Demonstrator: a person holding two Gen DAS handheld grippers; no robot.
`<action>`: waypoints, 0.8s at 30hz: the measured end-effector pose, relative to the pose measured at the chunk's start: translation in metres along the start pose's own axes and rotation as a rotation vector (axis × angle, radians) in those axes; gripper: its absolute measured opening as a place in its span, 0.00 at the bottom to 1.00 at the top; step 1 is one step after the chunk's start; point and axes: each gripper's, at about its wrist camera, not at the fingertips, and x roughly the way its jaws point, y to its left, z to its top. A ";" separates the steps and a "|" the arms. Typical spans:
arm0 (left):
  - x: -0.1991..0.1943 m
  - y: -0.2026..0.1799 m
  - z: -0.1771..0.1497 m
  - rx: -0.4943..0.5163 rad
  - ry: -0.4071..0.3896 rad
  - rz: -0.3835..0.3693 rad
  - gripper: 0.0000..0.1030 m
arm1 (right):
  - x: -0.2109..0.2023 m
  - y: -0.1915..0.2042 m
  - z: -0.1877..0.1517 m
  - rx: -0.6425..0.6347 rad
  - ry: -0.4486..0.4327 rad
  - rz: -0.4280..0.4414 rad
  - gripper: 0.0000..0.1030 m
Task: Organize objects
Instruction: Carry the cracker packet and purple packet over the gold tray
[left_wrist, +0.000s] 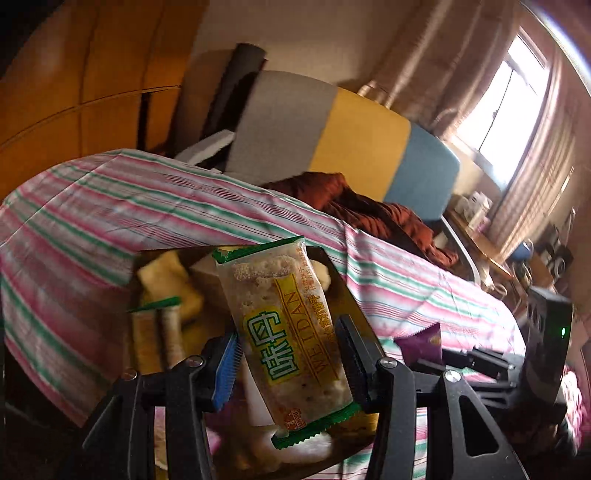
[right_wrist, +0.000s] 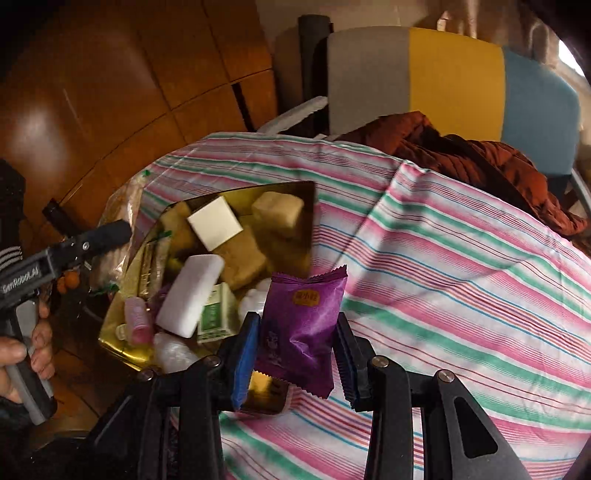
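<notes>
- The left gripper (left_wrist: 290, 363) is closed around a clear, green-edged cracker packet (left_wrist: 286, 332), pinched across its middle, hanging tilted above the shallow gold tray (left_wrist: 340, 275).
- The right gripper (right_wrist: 295, 363) holds a glossy purple snack pouch (right_wrist: 301, 332) between its fingers, closed to the pouch's width, just beside the tray's near corner and over the pink-and-green striped cloth (right_wrist: 461, 277).
- Risk one: the cracker packet is gripped mid-body and hangs crooked, so a quick swing could probably twist it out, or the squeeze could crack the crackers.
- Risk two: the tray is already crowded, so a dropped pouch may well slide off the pile onto the cloth.
- Risk three: both grippers work the same tray and could bump each other.
- The right wrist view lays out the tray's contents: a white box (right_wrist: 214, 223), a white wrapped bar (right_wrist: 190, 295), beige blocks, a pink item, plus the person's hand (right_wrist: 22, 354) on the other gripper's handle.
- The left wrist view alone shows the cracker packet's label, the window and a cluttered side table.
</notes>
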 end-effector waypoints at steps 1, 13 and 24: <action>-0.002 0.006 0.001 -0.006 -0.005 0.006 0.48 | 0.005 0.010 0.000 -0.011 0.005 0.014 0.38; 0.017 -0.012 0.018 0.026 0.023 -0.126 0.49 | 0.037 0.062 -0.008 -0.048 0.054 0.125 0.41; 0.082 -0.040 0.025 0.087 0.135 -0.083 0.55 | 0.046 0.061 -0.020 -0.023 0.080 0.114 0.50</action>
